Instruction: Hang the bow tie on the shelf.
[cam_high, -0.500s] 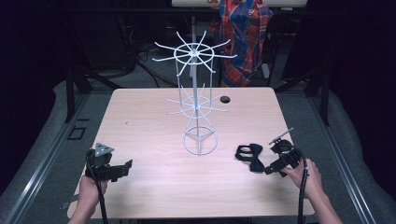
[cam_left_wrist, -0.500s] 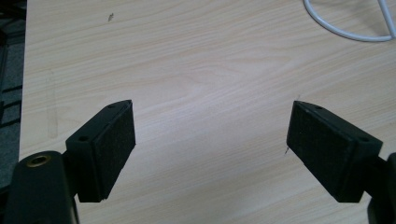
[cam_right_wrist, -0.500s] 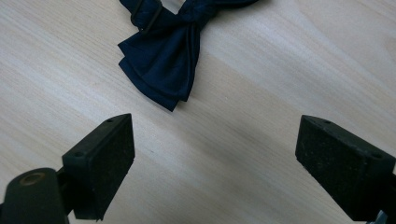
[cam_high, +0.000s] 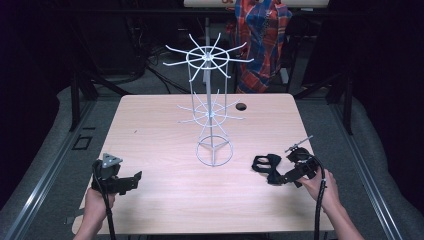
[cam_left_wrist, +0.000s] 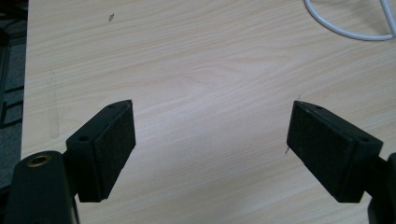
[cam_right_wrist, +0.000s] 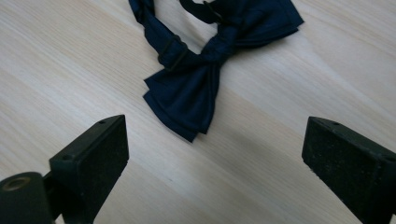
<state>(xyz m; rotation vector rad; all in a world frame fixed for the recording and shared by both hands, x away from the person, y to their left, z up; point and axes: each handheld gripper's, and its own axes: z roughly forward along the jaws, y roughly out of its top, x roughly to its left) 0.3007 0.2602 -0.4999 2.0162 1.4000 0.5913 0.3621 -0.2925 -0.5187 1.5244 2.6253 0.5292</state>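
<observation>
A dark navy bow tie (cam_high: 266, 164) (cam_right_wrist: 205, 70) with its strap lies flat on the wooden table (cam_high: 165, 135), right of the white wire rack (cam_high: 210, 107). My right gripper (cam_high: 281, 177) (cam_right_wrist: 217, 163) is open just behind the bow tie, jaws wide apart, nothing between the pads. In the right gripper view the near wing of the bow tie lies just ahead of the gap. My left gripper (cam_high: 132, 180) (cam_left_wrist: 210, 149) is open over bare table at the front left, pointing toward the rack's round base (cam_left_wrist: 350, 23).
The rack has two tiers of radiating hooks on a ring base near the table's middle. A small round hole (cam_high: 241, 106) sits at the table's back right. A person in a plaid shirt (cam_high: 262, 35) stands beyond the table. Dark floor and rails flank the table.
</observation>
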